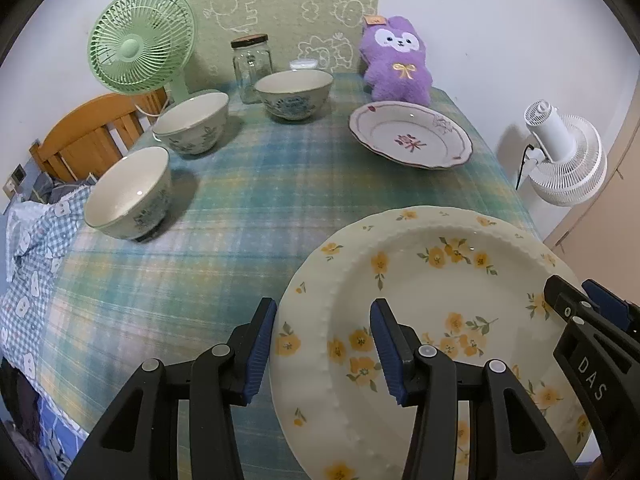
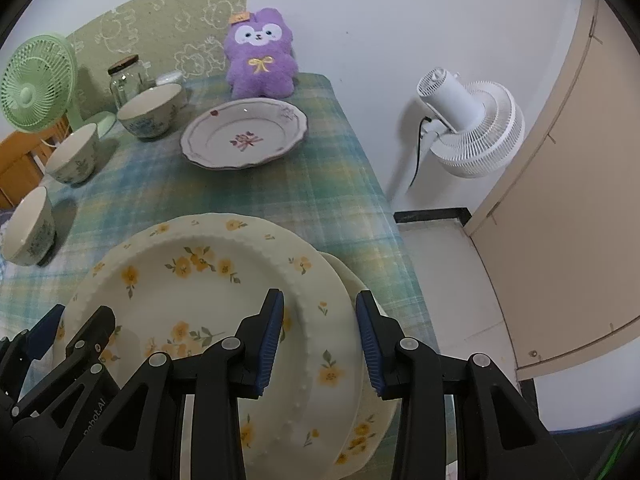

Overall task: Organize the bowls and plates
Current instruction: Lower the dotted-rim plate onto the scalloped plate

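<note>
Running left to right along the plaid tablecloth (image 1: 248, 184), I had three pale bowls with blue flowers. The nearest bowl (image 1: 128, 194) sat at the left edge and showed a bare white inside. The second bowl (image 1: 192, 122) stood behind it, also bare inside. The third bowl (image 1: 295, 92) stood further back toward the middle, and I saw nothing in it. Just behind that one stood a clear glass jar (image 1: 251, 68) with a dark lid on; I could not tell whether anything was in it. To the right, in front of a purple plush toy (image 1: 396, 64), lay a shallow scalloped plate (image 1: 410, 136) with a red flower at its centre, nothing on it.

Closest to me was the large cream plate (image 1: 420, 320) with yellow flowers. From the right wrist camera I could see it lying on top of a second floral plate (image 2: 368, 424), whose rim showed beneath it on the right.

My left gripper (image 1: 324, 350) stood part open, straddling the big plate's left rim, one finger outside the edge and one over the plate's inner face; I could not tell whether the pads pressed on it. My right gripper (image 2: 320, 344) was likewise part open across the right rim, grip equally unclear
</note>
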`<state>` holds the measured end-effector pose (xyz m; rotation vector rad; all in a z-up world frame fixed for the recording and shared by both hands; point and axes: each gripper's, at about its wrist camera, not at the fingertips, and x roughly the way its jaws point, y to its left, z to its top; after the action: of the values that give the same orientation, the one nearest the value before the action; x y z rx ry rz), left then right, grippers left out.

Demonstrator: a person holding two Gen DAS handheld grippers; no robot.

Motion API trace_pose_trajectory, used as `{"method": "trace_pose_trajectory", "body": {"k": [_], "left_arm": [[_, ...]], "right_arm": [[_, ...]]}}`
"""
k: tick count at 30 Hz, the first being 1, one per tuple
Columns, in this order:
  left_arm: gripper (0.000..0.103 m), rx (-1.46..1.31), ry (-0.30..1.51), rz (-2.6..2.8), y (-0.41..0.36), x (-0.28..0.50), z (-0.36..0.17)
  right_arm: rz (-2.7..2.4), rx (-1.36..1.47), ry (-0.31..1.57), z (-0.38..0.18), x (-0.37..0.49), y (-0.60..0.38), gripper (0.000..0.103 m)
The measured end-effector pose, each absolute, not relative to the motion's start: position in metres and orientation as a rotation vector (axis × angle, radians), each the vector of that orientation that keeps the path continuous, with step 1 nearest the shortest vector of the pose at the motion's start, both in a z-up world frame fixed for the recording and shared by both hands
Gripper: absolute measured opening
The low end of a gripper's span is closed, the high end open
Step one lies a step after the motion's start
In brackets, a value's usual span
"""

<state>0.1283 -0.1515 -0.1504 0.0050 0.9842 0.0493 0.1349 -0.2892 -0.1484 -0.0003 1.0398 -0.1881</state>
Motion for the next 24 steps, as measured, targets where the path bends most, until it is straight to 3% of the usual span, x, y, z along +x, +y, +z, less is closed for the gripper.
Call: {"method": "trace_pose_trajectory", "body": {"k": [24], "left_arm": [[0.049,-0.008,1.031,0.111,-0.186,0.128,-0.178]], "right_arm": [[-0.143,-0.022,1.089,-0.175,0.141,-0.322,0.041]]}}
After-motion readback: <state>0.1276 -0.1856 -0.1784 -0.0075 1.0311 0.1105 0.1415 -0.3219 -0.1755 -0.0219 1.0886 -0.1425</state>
